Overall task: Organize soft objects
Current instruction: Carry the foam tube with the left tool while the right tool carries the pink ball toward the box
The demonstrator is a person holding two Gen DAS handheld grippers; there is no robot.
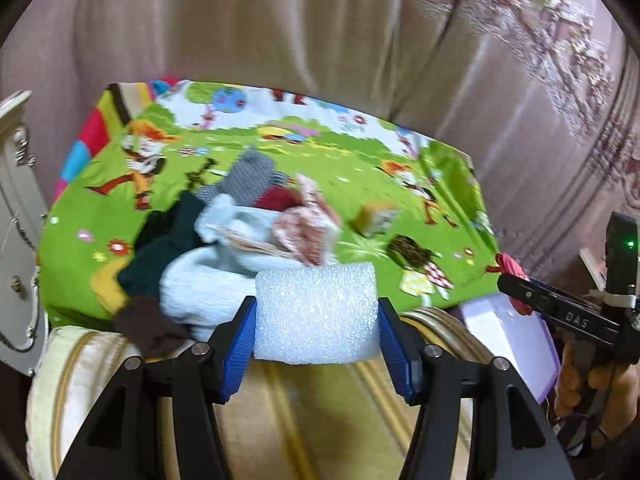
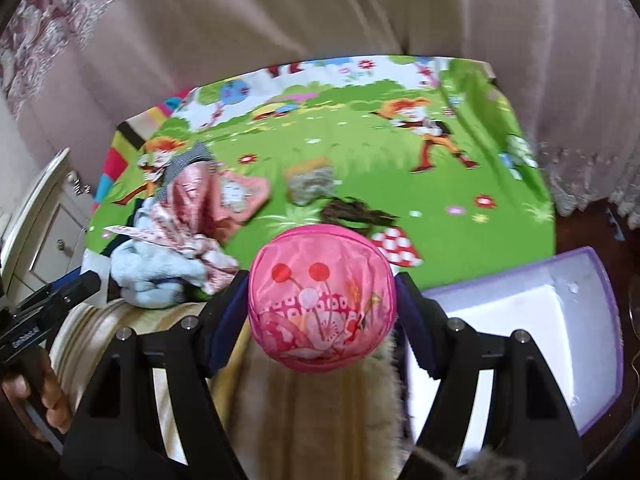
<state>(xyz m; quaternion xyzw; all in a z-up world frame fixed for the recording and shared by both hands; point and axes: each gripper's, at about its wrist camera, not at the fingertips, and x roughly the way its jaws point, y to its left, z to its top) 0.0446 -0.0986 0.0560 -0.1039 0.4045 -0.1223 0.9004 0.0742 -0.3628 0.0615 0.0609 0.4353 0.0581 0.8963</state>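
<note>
A: Item one, white foam block (image 1: pixel 316 312): clamped in your left gripper (image 1: pixel 316 330), long axis across the jaws. Item two, pink ball (image 2: pixel 322 300): pinched in your right gripper (image 2: pixel 322 312).

B: Destination?

A: Likely the purple-rimmed box (image 2: pixel 560 320), low and to the right, just beside your right gripper and farther from your left. Both grippers tilt down over the striped cushion (image 1: pixel 300 420); the cloth heap (image 1: pixel 208 248) lies ahead-left on the play mat (image 1: pixel 360 168).
</note>
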